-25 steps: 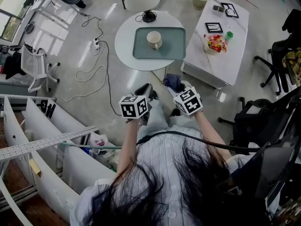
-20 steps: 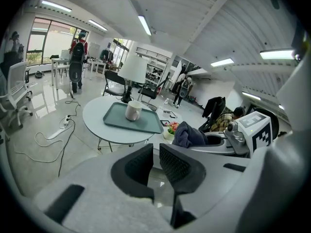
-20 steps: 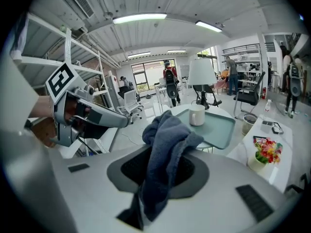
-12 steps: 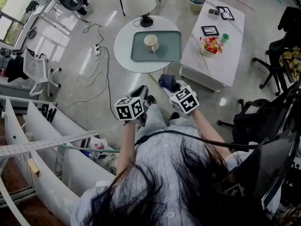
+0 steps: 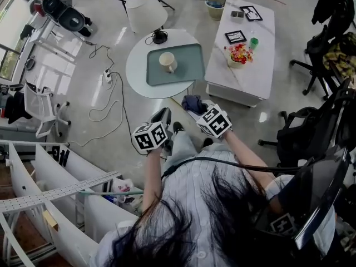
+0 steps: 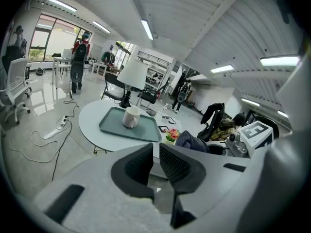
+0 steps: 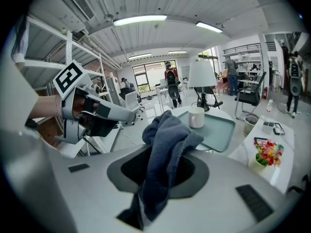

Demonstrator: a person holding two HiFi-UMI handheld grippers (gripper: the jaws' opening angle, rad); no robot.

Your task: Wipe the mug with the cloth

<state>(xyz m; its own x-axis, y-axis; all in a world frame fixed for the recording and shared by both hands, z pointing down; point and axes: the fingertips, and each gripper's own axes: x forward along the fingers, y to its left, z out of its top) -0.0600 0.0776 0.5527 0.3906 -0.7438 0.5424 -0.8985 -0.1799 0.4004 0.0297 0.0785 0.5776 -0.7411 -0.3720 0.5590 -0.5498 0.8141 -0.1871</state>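
A cream mug (image 5: 167, 62) stands on a green tray (image 5: 189, 71) on the round white table, some way ahead of both grippers. My right gripper (image 5: 198, 108) is shut on a dark blue cloth (image 5: 193, 102); in its own view the cloth (image 7: 170, 130) bulges up between the jaws, with the mug (image 7: 196, 117) beyond it. My left gripper (image 5: 164, 115) hangs beside it over the floor. Its pads (image 6: 175, 165) stand a narrow gap apart with nothing between them. The left gripper view has the mug (image 6: 130, 117) ahead and to the left.
A low white rectangular table (image 5: 250, 77) with a bowl of flowers (image 5: 238, 53) stands right of the round table. A white lamp (image 5: 146, 11) is behind the tray. Cables and a power strip (image 5: 105, 77) lie on the floor to the left. White shelving (image 5: 61, 182) flanks my left.
The head view has swung, so the round table and mug sit lower and further left in the picture. Both grippers keep their pose and the cloth stays in the right one.
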